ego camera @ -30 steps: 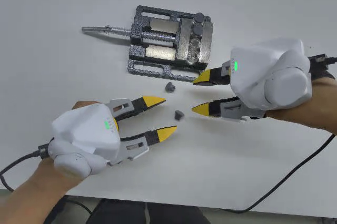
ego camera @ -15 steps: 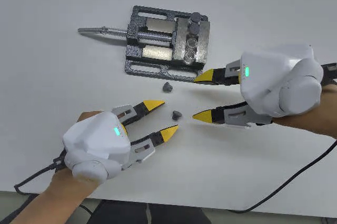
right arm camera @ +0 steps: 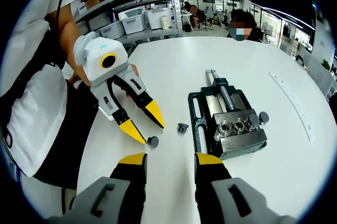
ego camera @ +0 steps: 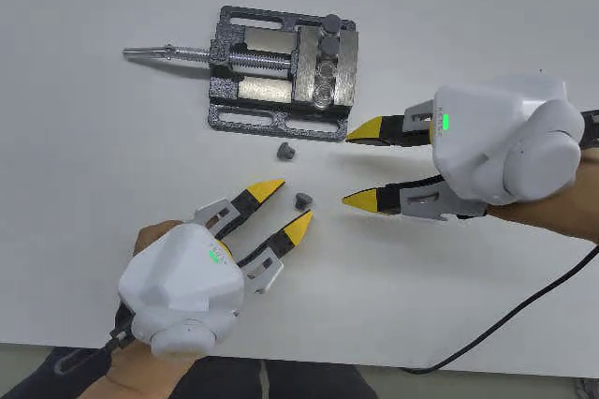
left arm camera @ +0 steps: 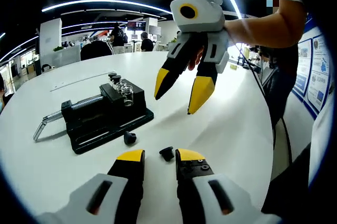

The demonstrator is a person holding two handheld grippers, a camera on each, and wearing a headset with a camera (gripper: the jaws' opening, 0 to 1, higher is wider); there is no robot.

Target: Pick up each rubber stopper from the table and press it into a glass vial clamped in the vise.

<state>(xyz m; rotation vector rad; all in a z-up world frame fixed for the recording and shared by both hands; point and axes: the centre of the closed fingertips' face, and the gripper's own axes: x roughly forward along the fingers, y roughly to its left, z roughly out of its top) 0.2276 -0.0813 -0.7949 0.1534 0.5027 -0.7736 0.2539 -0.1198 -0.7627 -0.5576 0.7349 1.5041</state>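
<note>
A black vise holds a row of glass vials; two carry dark stoppers and two stand uncapped. Two loose grey stoppers lie on the white table in front of it. The nearer stopper sits between the yellow tips of my left gripper, which is open and not touching it. The other stopper lies closer to the vise. My right gripper hovers open and empty to the right of both stoppers.
The vise's screw handle sticks out to the left. A black cable trails from the right gripper across the table toward the front edge. In the right gripper view, shelves with bins stand behind the table.
My left gripper has moved forward and right, bringing its open tips around the nearer stopper. The right gripper has drawn slightly back to the right. The head camera has shifted too.
</note>
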